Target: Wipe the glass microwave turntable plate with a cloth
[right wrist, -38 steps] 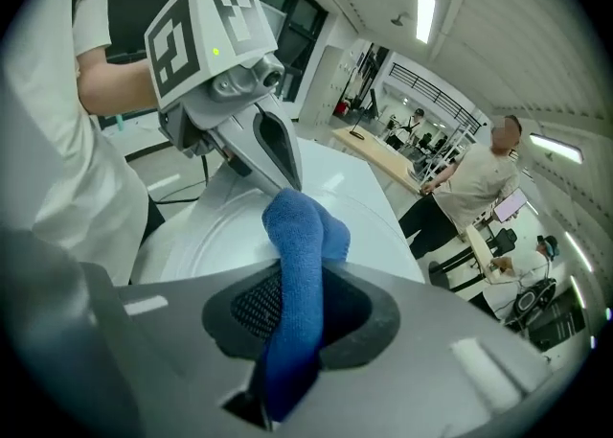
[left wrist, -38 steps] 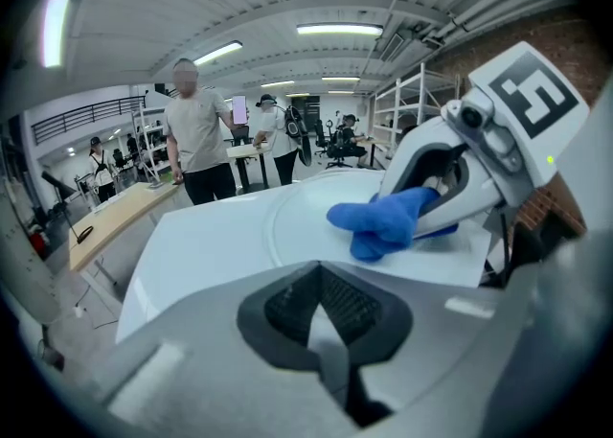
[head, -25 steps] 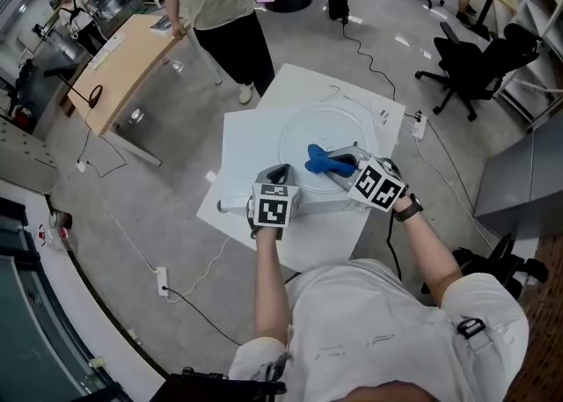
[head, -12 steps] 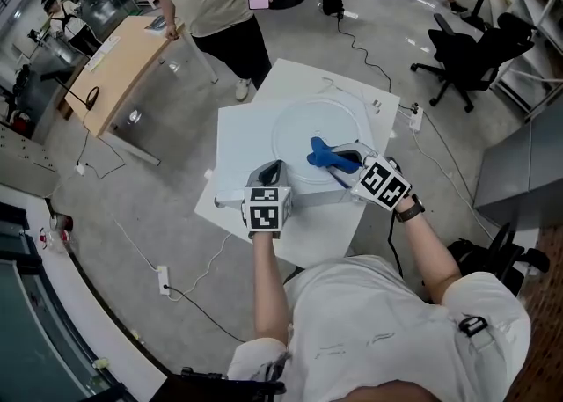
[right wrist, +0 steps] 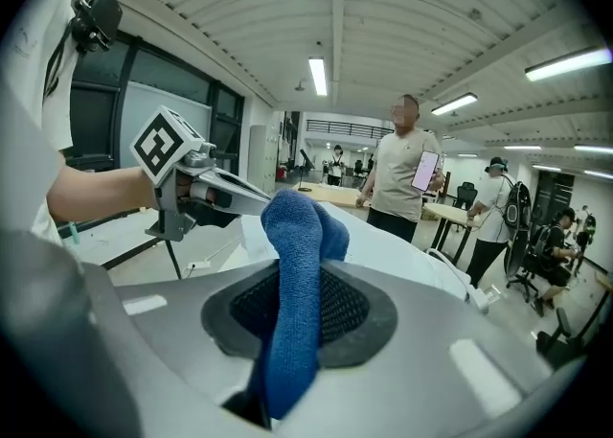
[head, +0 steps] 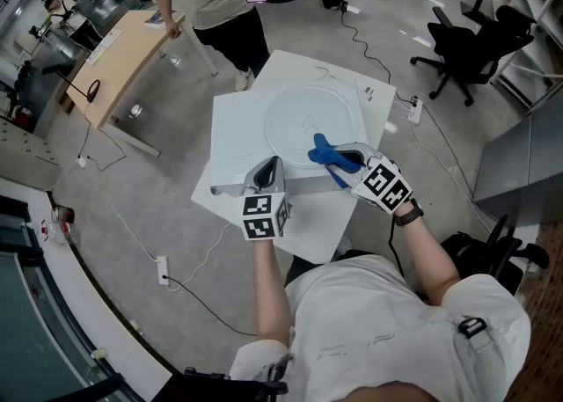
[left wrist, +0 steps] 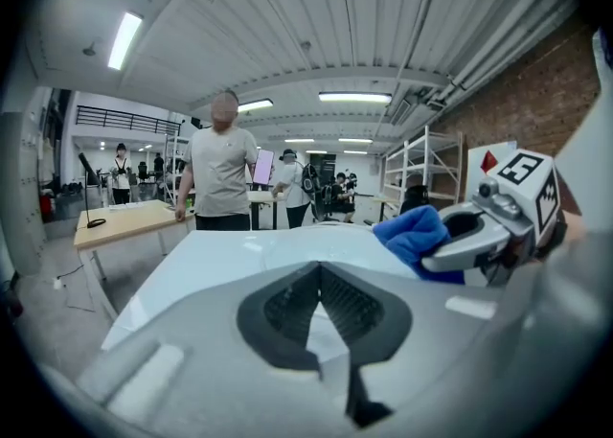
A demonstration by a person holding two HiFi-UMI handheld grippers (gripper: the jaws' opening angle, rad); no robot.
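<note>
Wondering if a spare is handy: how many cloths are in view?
1. A blue terry cloth is clamped in the jaws of the right gripper, at the near edge of the round glass turntable plate. Others could be hidden.

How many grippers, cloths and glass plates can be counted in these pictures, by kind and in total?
Grippers: 2, the left gripper and the right gripper
Cloths: 1, the blue cloth, held in the right gripper
Plates: 1, the glass plate, lying on the white table
Total: 4
</note>
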